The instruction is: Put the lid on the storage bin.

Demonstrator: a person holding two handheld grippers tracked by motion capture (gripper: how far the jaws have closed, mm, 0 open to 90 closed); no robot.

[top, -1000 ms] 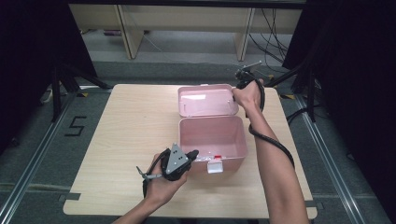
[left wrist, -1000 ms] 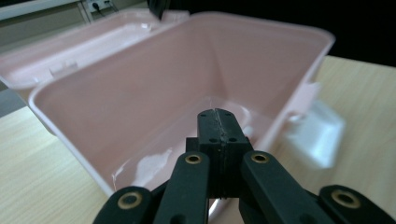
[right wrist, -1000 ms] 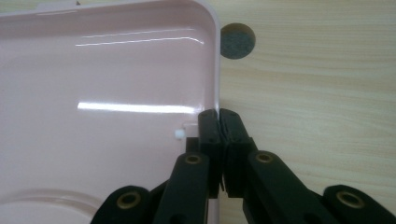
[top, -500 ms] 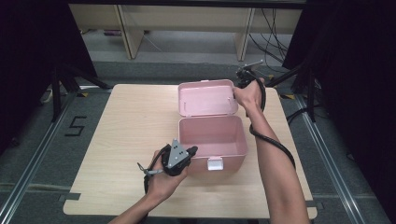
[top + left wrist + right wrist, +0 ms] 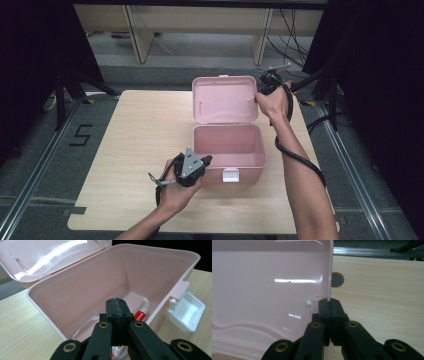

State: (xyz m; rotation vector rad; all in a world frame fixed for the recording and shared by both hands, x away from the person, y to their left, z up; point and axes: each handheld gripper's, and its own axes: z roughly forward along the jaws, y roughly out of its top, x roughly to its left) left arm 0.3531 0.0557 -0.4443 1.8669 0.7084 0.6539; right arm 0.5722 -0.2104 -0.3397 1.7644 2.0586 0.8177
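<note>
- While the pink box (image 5: 229,150) stands open on the right half of the wooden bench (image 5: 135,135), its lid (image 5: 225,99) is raised behind it, inner face toward the person
- Right hand-held gripper (image 5: 266,85) sits at the lid's right edge; in the right gripper view its jaws are pressed together right against that edge (image 5: 329,280), and whether they pinch the thin rim cannot be told
- A small white nub (image 5: 309,303) sticks out of the lid's inner face just left of those jaws
- Left hand-held gripper (image 5: 204,161) lies low at the box's front left corner, jaws closed with nothing between them, tips pointing over the near wall into the box
- Inside, on the bottom, lies a small tube with a red band and white cap (image 5: 141,314), just beyond the left jaws
- A white latch (image 5: 230,174) hangs open on the front wall of the box, to the right of the left hand-held gripper
- A round hole (image 5: 337,279) in the bench shows beside the lid's edge in the right gripper view
</note>
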